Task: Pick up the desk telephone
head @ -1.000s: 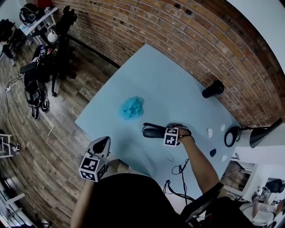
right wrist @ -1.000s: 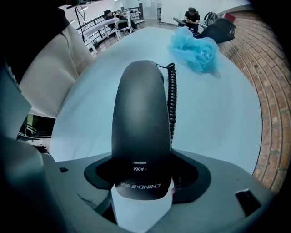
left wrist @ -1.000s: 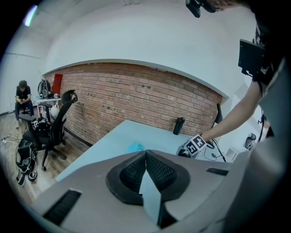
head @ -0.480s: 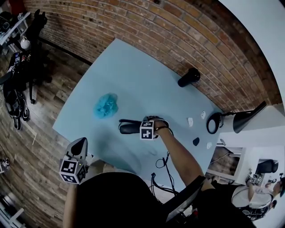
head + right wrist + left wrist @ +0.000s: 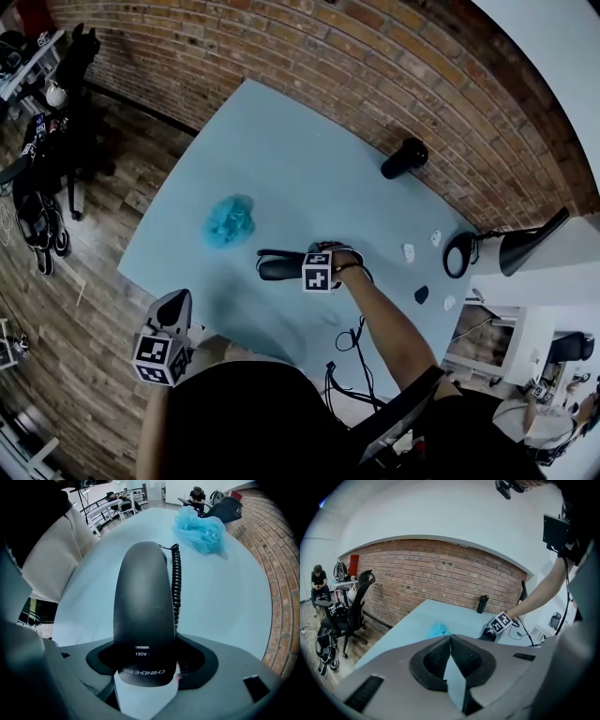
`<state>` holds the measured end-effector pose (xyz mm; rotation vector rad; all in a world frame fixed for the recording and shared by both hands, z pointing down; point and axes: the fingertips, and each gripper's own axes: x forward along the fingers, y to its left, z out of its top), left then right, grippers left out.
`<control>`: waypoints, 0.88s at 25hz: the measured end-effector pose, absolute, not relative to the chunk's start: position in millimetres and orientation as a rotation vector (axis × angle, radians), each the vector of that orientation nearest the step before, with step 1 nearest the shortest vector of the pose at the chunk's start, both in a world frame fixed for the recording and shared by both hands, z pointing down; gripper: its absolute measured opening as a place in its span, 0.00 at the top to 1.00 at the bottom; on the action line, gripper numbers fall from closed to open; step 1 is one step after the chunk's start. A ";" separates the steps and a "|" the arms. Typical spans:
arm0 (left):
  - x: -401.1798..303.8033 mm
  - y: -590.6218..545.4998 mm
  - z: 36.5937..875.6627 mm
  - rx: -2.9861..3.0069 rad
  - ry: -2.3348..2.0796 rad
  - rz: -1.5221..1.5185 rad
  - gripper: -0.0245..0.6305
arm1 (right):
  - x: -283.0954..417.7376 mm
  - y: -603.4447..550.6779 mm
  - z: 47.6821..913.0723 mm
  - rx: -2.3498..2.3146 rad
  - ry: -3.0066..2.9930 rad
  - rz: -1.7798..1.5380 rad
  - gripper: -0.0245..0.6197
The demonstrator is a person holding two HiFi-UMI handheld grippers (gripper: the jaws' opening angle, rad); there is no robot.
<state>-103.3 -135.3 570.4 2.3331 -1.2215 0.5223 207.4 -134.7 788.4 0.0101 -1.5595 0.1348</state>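
Spotting any change? Right claw (image 5: 145, 679) stays clamped on the telephone handset (image 5: 143, 606), which still lies on the desk (image 5: 281, 159).

>> Nope, so no lift yet. Left claw (image 5: 450, 665) is closed, empty.

1. From above, the marker cube (image 5: 317, 273) and the hand (image 5: 343, 263) cover the jaws of the right gripper (image 5: 320, 268) and most of the black handset (image 5: 277, 270). Only its left end sticks out.
2. The person's dark top (image 5: 262, 422) hides the near edge of the blue table (image 5: 281, 159).
3. The little white bits (image 5: 409, 252) at the far right of the table are too small to tell what they are.
4. In the right gripper view, the curly cord (image 5: 176, 588) slips down behind the handset and is lost.
5. In the left gripper view, the seated person (image 5: 318, 584) far off is too small to see well.
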 end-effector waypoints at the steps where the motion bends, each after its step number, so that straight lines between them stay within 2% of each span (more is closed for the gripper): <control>1: -103.4 -135.1 570.6 2.333 -1.221 0.526 0.93 | 207.4 -134.6 788.5 0.011 -1.563 0.136 0.46; 22: -103.5 -131.2 555.0 2.366 -1.261 0.508 0.93 | 211.9 -134.5 789.5 0.080 -1.510 0.194 0.46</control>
